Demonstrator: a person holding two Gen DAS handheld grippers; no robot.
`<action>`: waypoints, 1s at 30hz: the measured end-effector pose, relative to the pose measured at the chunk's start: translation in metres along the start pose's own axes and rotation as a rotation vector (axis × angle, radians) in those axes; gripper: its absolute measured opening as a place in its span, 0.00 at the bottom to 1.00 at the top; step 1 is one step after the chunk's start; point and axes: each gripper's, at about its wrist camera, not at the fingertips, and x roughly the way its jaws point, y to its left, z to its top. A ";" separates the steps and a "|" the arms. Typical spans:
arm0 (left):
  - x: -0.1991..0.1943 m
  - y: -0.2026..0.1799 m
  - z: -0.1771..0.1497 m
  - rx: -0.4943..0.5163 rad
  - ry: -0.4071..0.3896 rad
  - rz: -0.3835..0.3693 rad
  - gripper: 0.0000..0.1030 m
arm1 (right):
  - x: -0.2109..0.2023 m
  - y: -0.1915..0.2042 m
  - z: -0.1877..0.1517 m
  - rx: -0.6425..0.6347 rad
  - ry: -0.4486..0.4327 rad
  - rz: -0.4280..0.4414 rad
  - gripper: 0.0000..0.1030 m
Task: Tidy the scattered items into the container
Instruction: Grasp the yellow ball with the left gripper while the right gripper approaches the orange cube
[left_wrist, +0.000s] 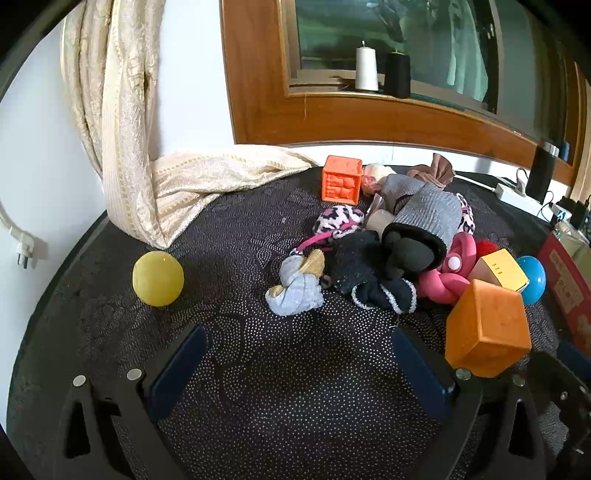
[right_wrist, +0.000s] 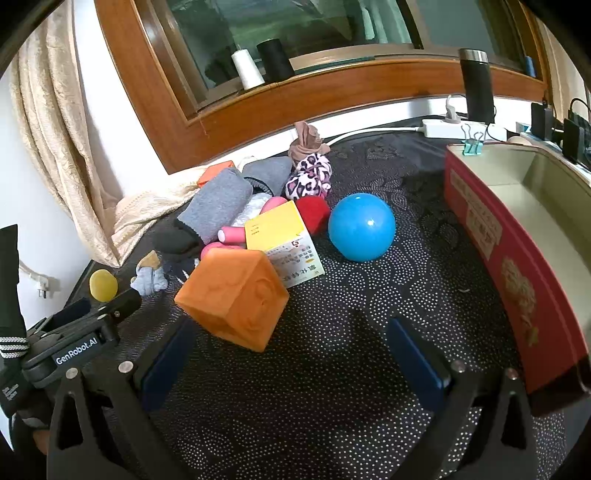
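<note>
A heap of toys and socks lies on the dark dotted tabletop. An orange cube (right_wrist: 232, 301) sits nearest my right gripper (right_wrist: 295, 354), which is open and empty just in front of it. A blue ball (right_wrist: 361, 226) rests to the cube's right, a yellow box (right_wrist: 282, 236) and a red ball (right_wrist: 313, 212) behind it. The red container (right_wrist: 495, 251) stands open along the right. My left gripper (left_wrist: 299, 363) is open over bare cloth, short of the grey sock (left_wrist: 295, 291) and black sock (left_wrist: 369, 280). A yellow ball (left_wrist: 158, 278) lies to the left. The orange cube (left_wrist: 487, 326) sits at its right.
A second orange cube (left_wrist: 341, 179) and a leopard-print sock (left_wrist: 338, 218) lie further back. A cream curtain (left_wrist: 122, 122) drapes onto the table's back left. Thread spools (left_wrist: 366, 69) stand on the wooden windowsill. A power strip (right_wrist: 443, 127) and a black flask (right_wrist: 476, 85) are behind the container.
</note>
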 end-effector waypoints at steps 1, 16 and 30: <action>0.000 0.000 -0.001 0.001 0.002 -0.003 1.00 | 0.000 0.001 0.001 -0.001 0.001 -0.001 1.00; 0.015 0.009 0.000 -0.049 0.080 -0.012 1.00 | 0.003 -0.007 0.004 0.009 0.010 0.015 1.00; 0.021 0.034 0.008 -0.131 0.096 0.046 1.00 | 0.006 -0.007 0.005 0.025 0.029 0.027 1.00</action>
